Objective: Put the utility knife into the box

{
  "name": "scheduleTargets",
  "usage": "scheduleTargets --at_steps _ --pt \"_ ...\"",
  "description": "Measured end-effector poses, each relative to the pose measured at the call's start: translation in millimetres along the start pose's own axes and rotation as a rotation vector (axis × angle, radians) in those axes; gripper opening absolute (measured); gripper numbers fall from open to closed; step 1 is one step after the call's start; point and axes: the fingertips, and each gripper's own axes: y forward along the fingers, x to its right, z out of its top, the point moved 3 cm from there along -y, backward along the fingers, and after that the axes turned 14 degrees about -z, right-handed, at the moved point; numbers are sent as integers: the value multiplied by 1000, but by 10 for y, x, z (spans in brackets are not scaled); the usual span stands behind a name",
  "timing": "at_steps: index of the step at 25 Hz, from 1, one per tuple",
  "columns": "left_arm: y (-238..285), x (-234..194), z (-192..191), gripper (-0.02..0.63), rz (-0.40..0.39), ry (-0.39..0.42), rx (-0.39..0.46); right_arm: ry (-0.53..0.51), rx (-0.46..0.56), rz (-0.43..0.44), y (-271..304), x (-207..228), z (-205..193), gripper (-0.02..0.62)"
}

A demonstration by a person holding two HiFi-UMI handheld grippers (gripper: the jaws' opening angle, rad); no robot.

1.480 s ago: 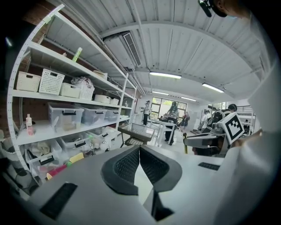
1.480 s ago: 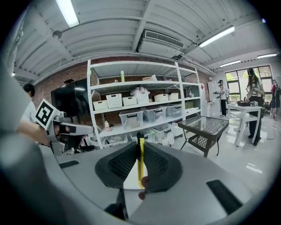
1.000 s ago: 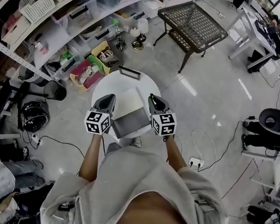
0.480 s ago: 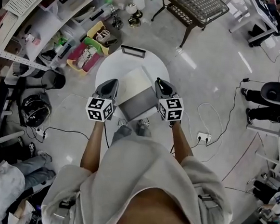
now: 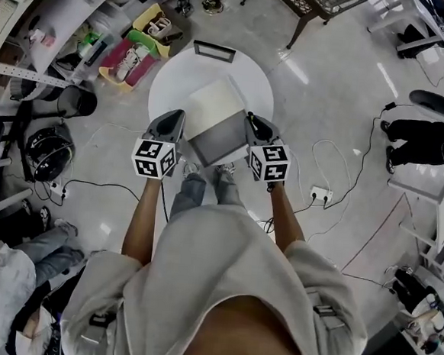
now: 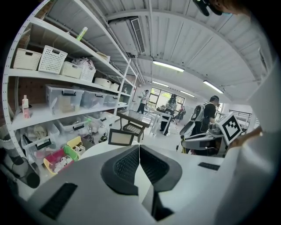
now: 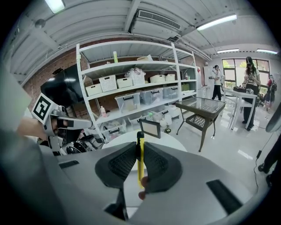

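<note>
R gripper (image 7: 139,148) is clenched on the utility knife (image 7: 139,165) — yellow, thin, upright between the pads, tip poking above them. Prob. light, stiff, smooth-sided, so it could twist; a mid-handle hold looks safest. The box (image 5: 217,128) sits just left of it — L gripper (image 6: 139,151) beyond, closed on nothing.
</note>
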Motion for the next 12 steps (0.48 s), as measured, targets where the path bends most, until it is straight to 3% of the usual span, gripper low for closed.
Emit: scheduleTargets --at_steps 12 --pt "-99 120 -411 20 31 -54 -37 -31 -85 78 -28 -154 -436 69"
